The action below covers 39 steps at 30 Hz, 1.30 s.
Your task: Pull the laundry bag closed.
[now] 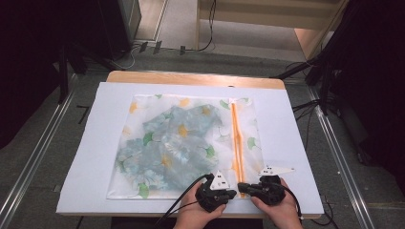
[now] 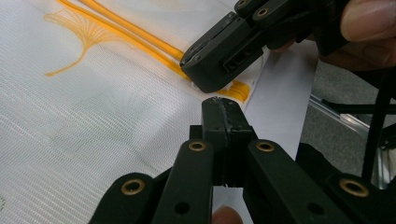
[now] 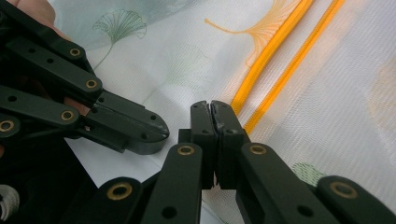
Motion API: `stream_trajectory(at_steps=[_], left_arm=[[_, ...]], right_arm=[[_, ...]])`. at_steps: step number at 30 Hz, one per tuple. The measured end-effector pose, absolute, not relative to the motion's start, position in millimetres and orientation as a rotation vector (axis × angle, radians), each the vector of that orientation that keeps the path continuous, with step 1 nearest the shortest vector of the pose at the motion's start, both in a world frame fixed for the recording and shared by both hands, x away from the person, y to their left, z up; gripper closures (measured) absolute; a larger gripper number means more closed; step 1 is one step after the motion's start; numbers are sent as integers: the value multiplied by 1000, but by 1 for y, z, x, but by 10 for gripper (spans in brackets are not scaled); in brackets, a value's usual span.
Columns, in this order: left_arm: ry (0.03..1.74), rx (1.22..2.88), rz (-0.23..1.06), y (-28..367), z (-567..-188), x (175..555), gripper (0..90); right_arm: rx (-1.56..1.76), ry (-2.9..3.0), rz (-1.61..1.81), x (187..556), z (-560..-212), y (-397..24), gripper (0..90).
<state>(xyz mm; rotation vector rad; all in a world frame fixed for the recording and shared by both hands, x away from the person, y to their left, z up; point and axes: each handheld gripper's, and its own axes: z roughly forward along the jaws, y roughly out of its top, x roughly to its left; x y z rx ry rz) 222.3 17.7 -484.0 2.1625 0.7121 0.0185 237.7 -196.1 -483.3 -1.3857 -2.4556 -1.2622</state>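
Both sets of jaws pressed shut on nothing, left gripper (image 1: 228, 193) and right gripper (image 1: 245, 187) tip to tip over the near end of the orange zipper (image 1: 236, 138), running lengthwise straight away across the mesh bag (image 1: 143, 138).

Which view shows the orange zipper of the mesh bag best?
The high view: the orange zipper runs its whole length along the mesh bag. Both gripper views give only close, partial stretches near the closed jaws.
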Motion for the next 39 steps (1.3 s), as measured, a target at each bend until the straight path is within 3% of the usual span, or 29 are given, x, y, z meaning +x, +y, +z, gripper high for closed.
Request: stream_trajectory(at_steps=[10, 14, 39], left_arm=[[673, 2179, 40, 11, -484, 219, 900], [641, 2203, 106, 8, -483, 215, 900], [657, 2192, 45, 12, -484, 219, 900]], right_arm=[[-1399, -2443, -1234, 236, -481, -199, 900], [-1410, -2425, -1247, 237, -481, -200, 900], [-1361, -2479, -1274, 239, -482, -199, 900]])
